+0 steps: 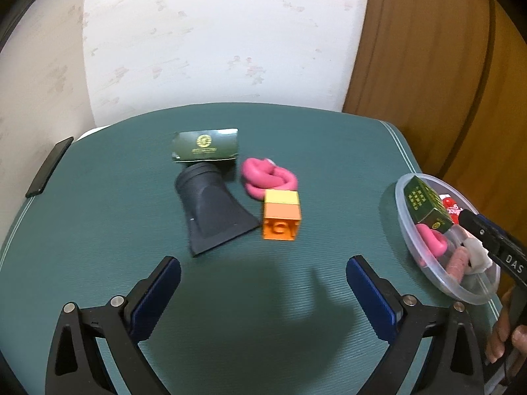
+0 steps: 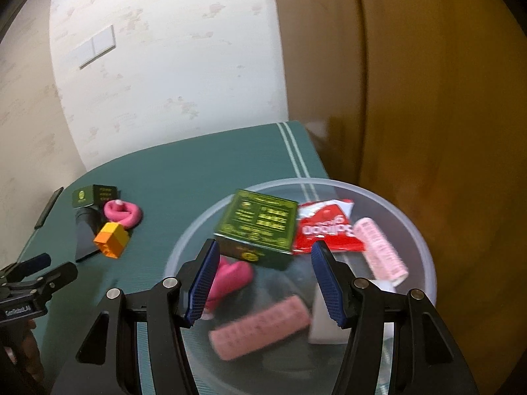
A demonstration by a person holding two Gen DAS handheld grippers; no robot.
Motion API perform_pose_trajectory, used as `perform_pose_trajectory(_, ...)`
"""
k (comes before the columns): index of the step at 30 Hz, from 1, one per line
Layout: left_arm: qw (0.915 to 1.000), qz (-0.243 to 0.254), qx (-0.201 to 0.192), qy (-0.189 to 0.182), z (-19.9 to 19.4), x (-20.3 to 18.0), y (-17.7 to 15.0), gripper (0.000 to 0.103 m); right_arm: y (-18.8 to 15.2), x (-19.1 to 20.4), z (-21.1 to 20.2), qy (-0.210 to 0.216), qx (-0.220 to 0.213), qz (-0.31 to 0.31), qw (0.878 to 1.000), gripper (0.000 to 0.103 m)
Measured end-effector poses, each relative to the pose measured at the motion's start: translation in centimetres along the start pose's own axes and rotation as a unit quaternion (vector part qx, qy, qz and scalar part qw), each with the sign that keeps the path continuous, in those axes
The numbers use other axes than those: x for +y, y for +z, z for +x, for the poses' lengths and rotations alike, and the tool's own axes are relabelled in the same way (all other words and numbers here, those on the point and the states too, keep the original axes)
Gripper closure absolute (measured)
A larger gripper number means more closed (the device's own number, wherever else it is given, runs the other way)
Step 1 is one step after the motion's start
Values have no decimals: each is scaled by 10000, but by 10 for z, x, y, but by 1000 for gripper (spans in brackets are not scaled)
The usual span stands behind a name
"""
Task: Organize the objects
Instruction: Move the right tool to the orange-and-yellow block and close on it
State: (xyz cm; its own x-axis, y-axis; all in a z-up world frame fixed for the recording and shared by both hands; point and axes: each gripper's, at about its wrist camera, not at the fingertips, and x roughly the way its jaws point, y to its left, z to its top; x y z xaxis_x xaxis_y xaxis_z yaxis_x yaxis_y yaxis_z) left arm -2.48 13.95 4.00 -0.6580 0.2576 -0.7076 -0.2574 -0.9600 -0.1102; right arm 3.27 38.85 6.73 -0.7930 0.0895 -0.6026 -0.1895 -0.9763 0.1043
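The left tongs (image 1: 263, 291) are spread wide and empty above the green table (image 1: 329, 151), where an orange block (image 1: 281, 219), a black nozzle (image 1: 210, 207), a pink coil (image 1: 266, 177) and a dark green box (image 1: 206, 144) are clustered. The right tongs (image 2: 265, 279) are held apart, nothing pinched, over a clear bowl (image 2: 411, 227) in which a green box (image 2: 258, 227), a red packet (image 2: 326, 227) and pink rollers (image 2: 260, 330) are seen.

Left gripper (image 1: 263, 276) and right gripper (image 2: 265, 271): black angular plastic finger arms, each carrying a blue ribbed pad and two round silver pivot pins. White lettering marks both black bodies; the visible letters read "DAS" on one.
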Motion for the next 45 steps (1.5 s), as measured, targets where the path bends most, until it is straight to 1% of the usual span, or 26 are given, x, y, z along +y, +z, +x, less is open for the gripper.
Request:
perform_pose_trajectory(5,10000,-70,-30,38,-4,12,0,1,7,26,0,226,-13,-184,9996,43)
perform_pose_trajectory(10,9998,-168,-52,102,-7,25,-1,1,12,56,7,523,74,-379,9979,43)
perform_pose_trajectory(16,9993,-307,-58,198,-10,41,-2,1,13,86,24,927,355,-504,9938,43)
perform_pose_trajectory(22,9983,-400,-103,402,-12,55,-1,1,10,112,44,1165,641,-620,9892,43)
perform_pose_trajectory(25,9977,-427,-107,509,-12,60,0,1,8,128,50,1233,725,-753,9869,43)
perform_pose_trajectory(29,9973,-488,-91,543,-12,65,-1,1,5,148,60,1321,826,-960,9831,43)
perform_pose_trajectory(35,9963,-603,-51,613,-11,72,-1,1,4,161,75,1425,1002,-976,9799,43)
perform_pose_trajectory(45,9945,-753,34,720,-6,80,-2,1,1,177,93,1418,1159,-1052,9774,43)
